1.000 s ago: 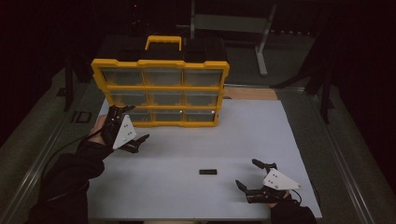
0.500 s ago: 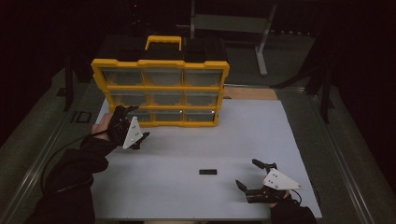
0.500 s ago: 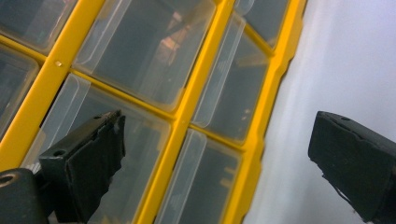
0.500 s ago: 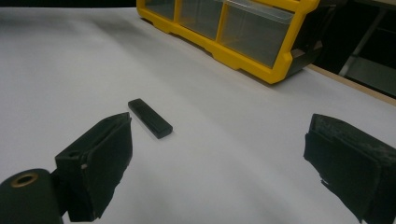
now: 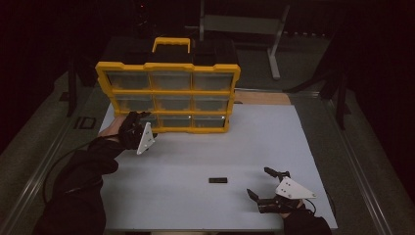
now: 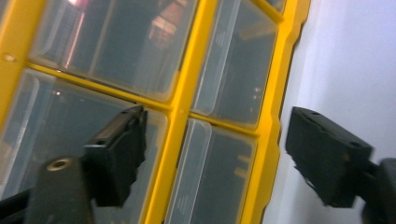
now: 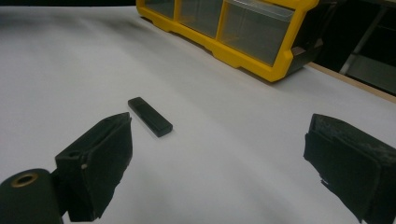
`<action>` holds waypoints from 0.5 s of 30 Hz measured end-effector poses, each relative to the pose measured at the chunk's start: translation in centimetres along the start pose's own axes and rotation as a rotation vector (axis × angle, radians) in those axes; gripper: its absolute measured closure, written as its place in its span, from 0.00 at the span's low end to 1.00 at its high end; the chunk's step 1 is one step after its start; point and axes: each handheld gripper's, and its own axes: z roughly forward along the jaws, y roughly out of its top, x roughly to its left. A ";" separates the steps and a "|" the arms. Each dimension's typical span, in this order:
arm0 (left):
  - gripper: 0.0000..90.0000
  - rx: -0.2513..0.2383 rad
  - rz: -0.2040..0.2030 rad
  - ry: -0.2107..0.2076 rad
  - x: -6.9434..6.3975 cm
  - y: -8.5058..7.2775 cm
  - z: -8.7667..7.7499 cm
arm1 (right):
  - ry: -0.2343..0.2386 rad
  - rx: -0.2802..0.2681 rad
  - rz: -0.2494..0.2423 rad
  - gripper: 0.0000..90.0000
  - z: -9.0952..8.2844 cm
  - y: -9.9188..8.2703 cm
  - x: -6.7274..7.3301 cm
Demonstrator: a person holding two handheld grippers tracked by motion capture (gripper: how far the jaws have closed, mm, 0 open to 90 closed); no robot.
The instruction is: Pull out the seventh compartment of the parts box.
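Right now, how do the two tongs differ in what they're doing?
The left tongs are up against the yellow organizer case, jaws straddling its lower edge and just closing; the right tongs rest low on the white table, wide open, aimed at the small black bar. Both grip nothing.

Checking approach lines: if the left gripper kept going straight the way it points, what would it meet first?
Most likely the yellow organizer case: the left gripper straddles its corner frame, its fingers having just been closing, not yet touching.

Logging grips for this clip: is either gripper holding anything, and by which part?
Nothing is held. The left gripper, jaws just closing, straddles the yellow plastic organizer case's lower edge frame without pressing it; the right gripper is open near the small black bar.
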 end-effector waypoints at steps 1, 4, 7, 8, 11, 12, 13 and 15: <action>0.29 0.006 0.007 -0.003 0.0 -0.1 0.1 | 0.000 0.001 -0.002 0.09 0.0 0.0 0.0; 0.36 0.011 0.017 0.003 -0.2 -0.2 0.5 | 0.000 0.005 -0.003 0.09 0.0 0.0 0.0; 0.38 0.042 0.038 0.005 -0.5 -0.4 1.1 | 0.001 0.009 0.000 0.09 0.1 -0.1 0.0; 0.38 0.048 0.047 0.017 -0.6 -0.5 1.3 | 0.002 0.010 0.001 0.09 0.1 -0.1 0.0; 0.42 0.075 0.027 0.017 -0.6 -0.7 1.7 | 0.004 0.012 0.003 0.09 0.1 -0.1 0.1; 0.43 0.083 0.024 0.019 -0.7 -0.8 1.9 | 0.005 0.011 0.000 0.09 0.1 -0.1 0.1; 0.46 0.094 0.026 0.025 -0.7 -0.9 2.0 | 0.004 0.010 0.000 0.09 0.1 -0.1 0.1; 0.49 0.106 0.036 0.038 -0.7 -1.1 2.3 | 0.004 0.012 0.003 0.09 0.1 -0.1 0.1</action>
